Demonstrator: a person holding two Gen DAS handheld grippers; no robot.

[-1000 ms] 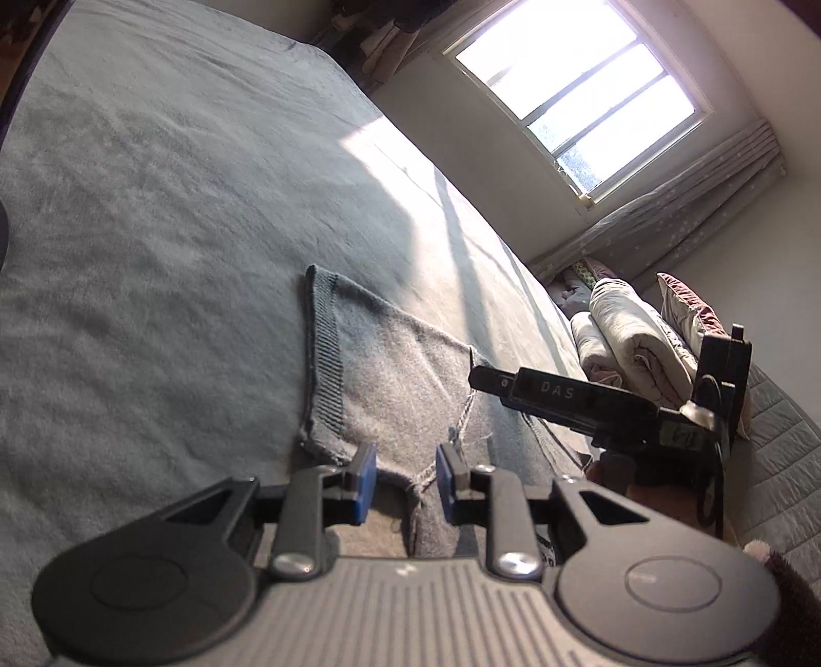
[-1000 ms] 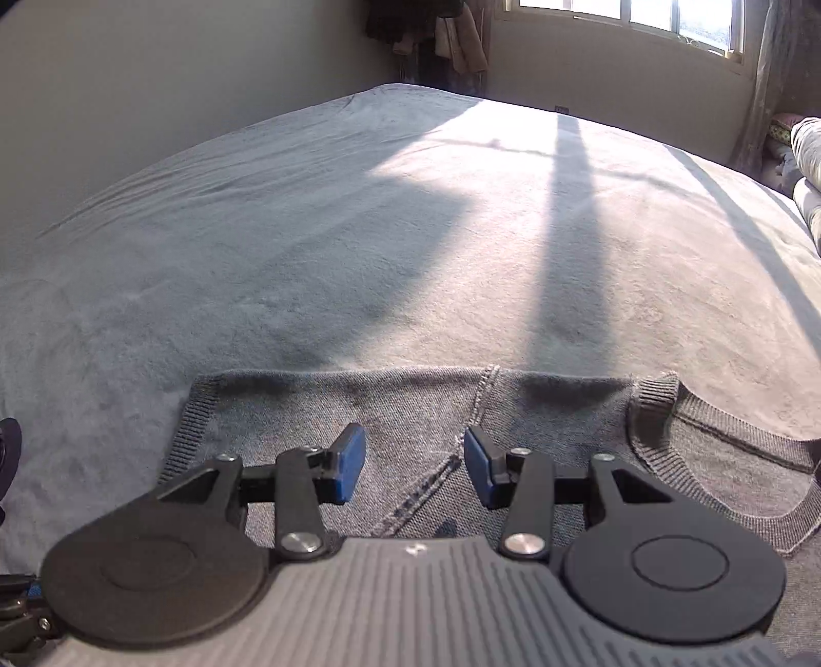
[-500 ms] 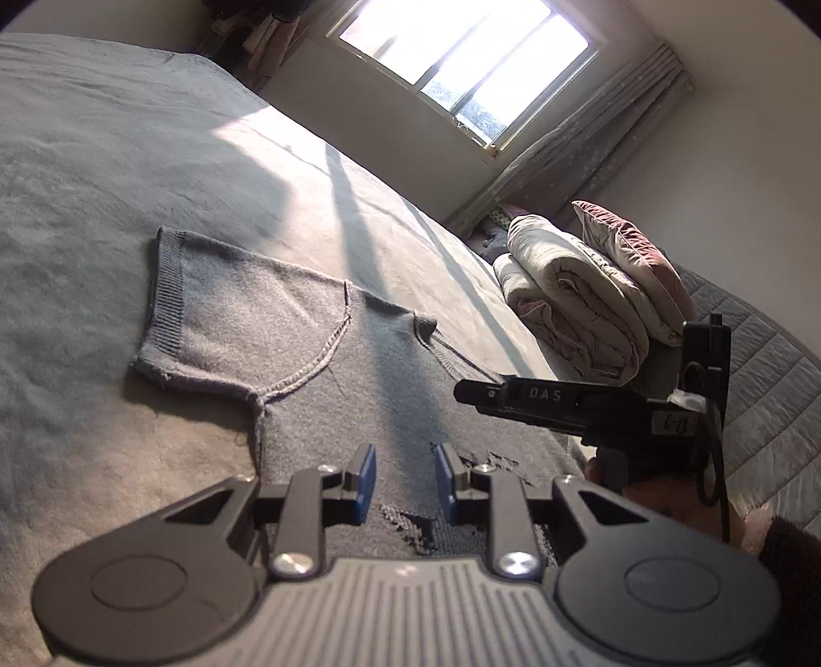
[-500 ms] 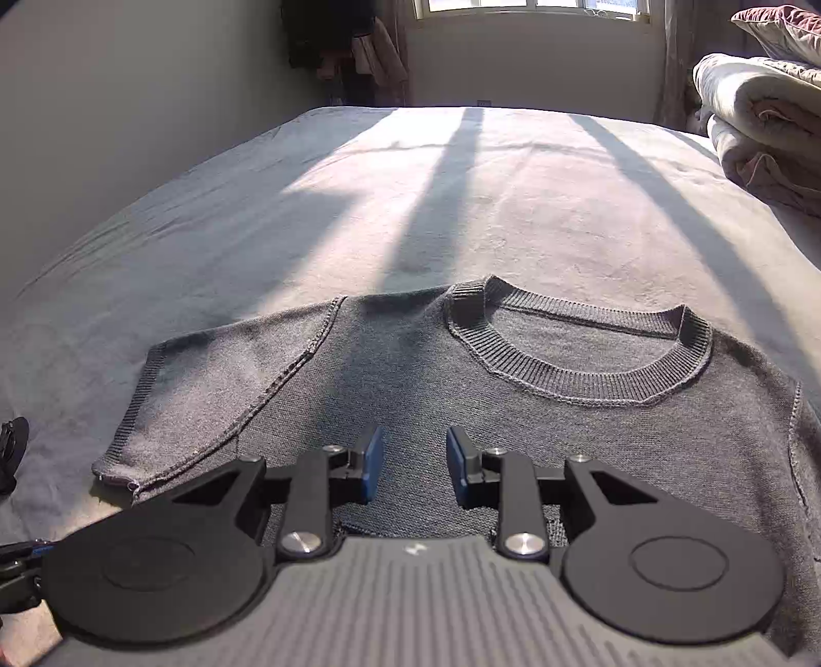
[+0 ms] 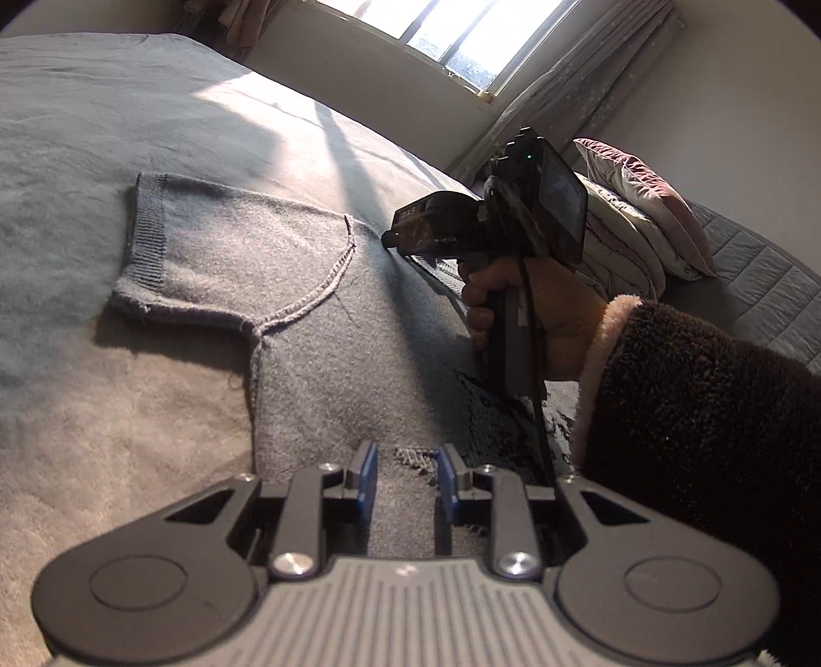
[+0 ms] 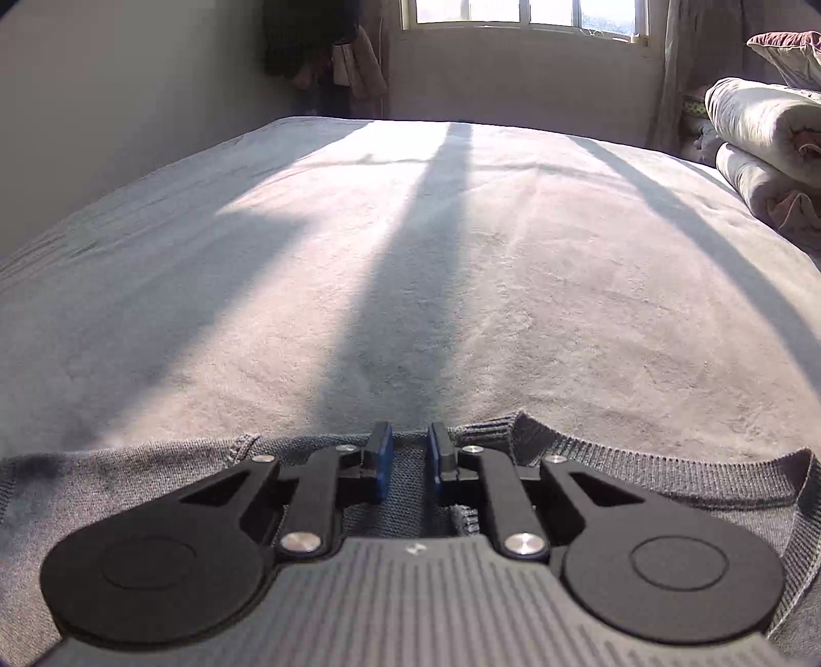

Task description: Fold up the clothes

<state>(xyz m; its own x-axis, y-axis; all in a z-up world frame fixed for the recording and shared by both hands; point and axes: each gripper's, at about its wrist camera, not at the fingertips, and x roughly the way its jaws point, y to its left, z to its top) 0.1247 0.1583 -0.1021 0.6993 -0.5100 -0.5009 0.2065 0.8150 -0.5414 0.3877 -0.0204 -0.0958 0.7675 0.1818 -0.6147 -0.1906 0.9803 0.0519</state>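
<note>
A grey knitted sweater (image 5: 318,369) lies flat on the grey bed cover (image 5: 102,128), one short sleeve (image 5: 215,256) spread out to the left. My left gripper (image 5: 405,479) is open low over the sweater's body, beside a dark sequinned patch (image 5: 487,420). A hand (image 5: 554,318) holds my right gripper (image 5: 395,237) down at the shoulder. In the right wrist view the right gripper (image 6: 410,459) hangs over the sweater (image 6: 128,487) just left of the ribbed collar (image 6: 641,477). Its blue pads stand a narrow gap apart, with knit showing between them.
Folded duvets (image 6: 759,133) and a dark red pillow (image 5: 646,200) are stacked at the bed's right side. A window (image 6: 528,10) with a curtain (image 6: 677,66) is at the far wall, and clothes (image 6: 328,51) hang in the left corner. A fuzzy dark cuff (image 5: 692,410) fills the right of the left wrist view.
The right gripper moved forward and down to the shoulder beside the collar, and its pads drew closer together. The left gripper lowered over the sweater's body and stayed open.
</note>
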